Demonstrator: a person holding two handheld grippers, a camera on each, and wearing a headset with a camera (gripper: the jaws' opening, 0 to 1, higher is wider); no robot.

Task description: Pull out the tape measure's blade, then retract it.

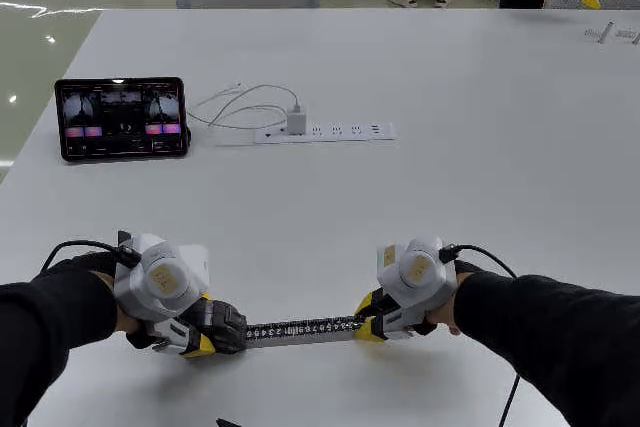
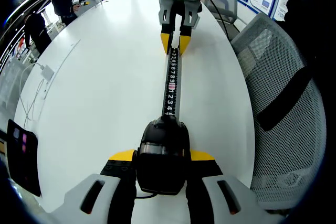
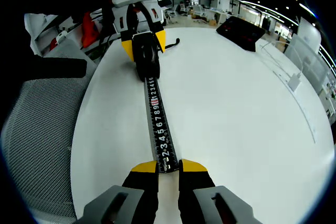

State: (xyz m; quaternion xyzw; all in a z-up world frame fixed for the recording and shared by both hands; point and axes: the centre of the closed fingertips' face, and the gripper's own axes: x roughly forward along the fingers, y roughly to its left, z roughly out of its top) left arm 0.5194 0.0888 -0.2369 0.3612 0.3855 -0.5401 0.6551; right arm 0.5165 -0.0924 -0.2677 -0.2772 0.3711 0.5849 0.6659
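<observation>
1. The left claw (image 2: pixel 163 157) is clenched around the black tape measure case (image 1: pixel 226 325). The case sits low over the white table (image 1: pixel 450 147), close to the near edge in front of the person.
2. The right claw (image 3: pixel 168 167) is pinched shut on the free end of the blade (image 3: pixel 157 121), with one yellow tip on either side of it.
3. The blade is out of the case and runs straight between the two claws, its pale numerals facing up. I cannot tell whether it lies on the table or hangs just above it.
4. The two claws face each other, well apart.
5. Farther back on the left, a tablet (image 1: pixel 122 117) stands with its screen lit. A white power strip (image 1: pixel 335 132) lies near it, with a charger and a looped cable plugged in.
6. A grey mesh chair (image 2: pixel 278 103) stands at the table's edge.
</observation>
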